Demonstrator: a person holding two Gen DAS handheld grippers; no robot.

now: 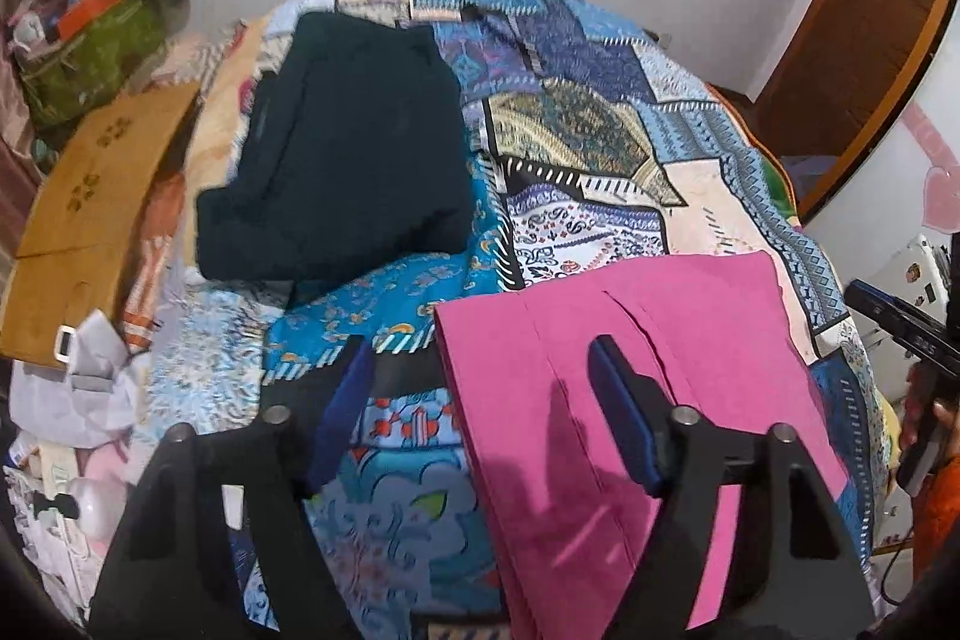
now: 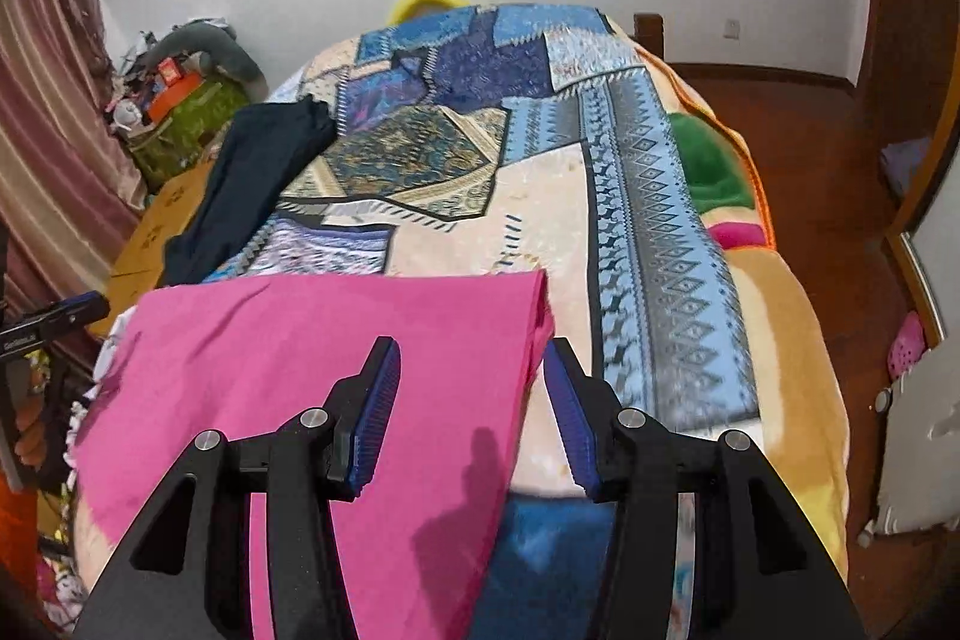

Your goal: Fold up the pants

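Observation:
Pink pants (image 1: 636,376) lie folded flat on the patterned bedspread (image 1: 576,148), near the bed's front edge. My left gripper (image 1: 480,358) is open above the pants' left edge, with its right finger over the fabric. In the right wrist view the pink pants (image 2: 312,358) fill the lower left. My right gripper (image 2: 471,367) is open and straddles their right folded edge, holding nothing. The right gripper also shows at the right edge of the left wrist view (image 1: 900,334).
A dark folded garment (image 1: 342,154) lies on the bed's far left, also in the right wrist view (image 2: 252,184). A cardboard box (image 1: 90,202) and clutter stand left of the bed. A green bag (image 1: 90,52) sits in the corner. Wooden floor (image 2: 828,196) lies to the right.

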